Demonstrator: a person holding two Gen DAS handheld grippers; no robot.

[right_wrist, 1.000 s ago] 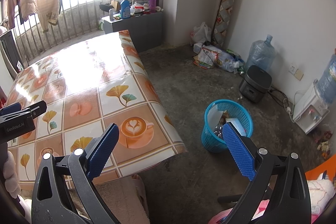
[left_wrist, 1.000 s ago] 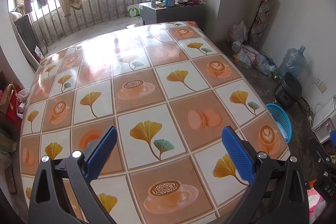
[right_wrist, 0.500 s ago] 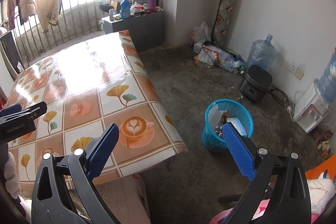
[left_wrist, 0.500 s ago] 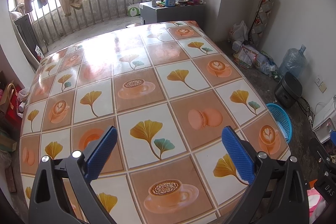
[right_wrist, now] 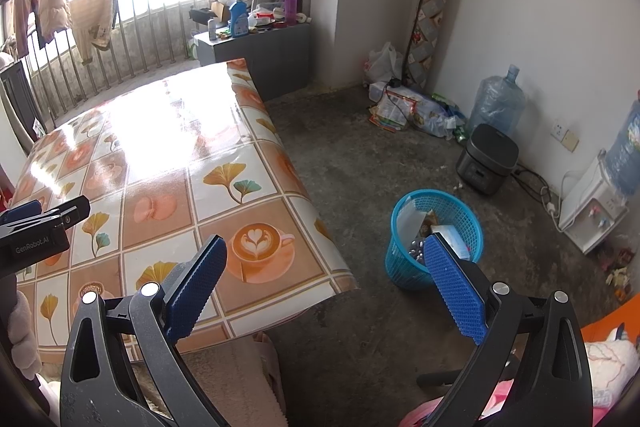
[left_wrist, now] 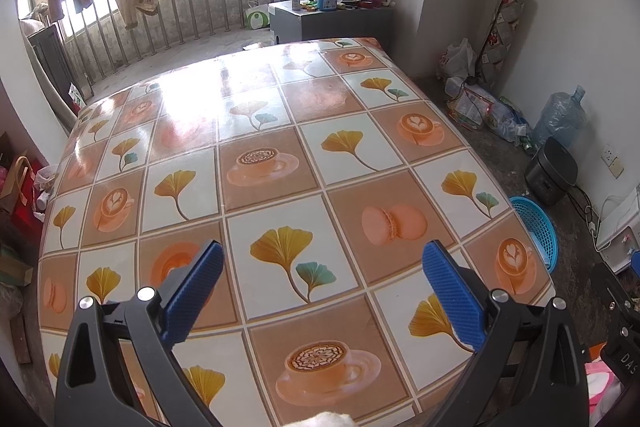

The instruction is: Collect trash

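Note:
My left gripper [left_wrist: 322, 285] is open and empty, held above the near part of a table [left_wrist: 280, 115] covered with a patterned oilcloth of leaves and coffee cups. My right gripper [right_wrist: 324, 279] is open and empty, held off the table's right edge [right_wrist: 280, 147] above the concrete floor. A blue plastic basket [right_wrist: 436, 203] stands on the floor right of the table and holds wrappers and paper trash; its rim also shows in the left wrist view [left_wrist: 536, 223]. No trash shows on the tabletop. The left gripper also shows at the left of the right wrist view [right_wrist: 40, 223].
A black rice cooker [right_wrist: 488, 159], a water jug [right_wrist: 496, 103] and a pile of bags and wrappers [right_wrist: 412, 107] lie along the right wall. A white water dispenser [right_wrist: 592, 211] stands at far right. A grey cabinet [left_wrist: 332, 19] with bottles stands behind the table.

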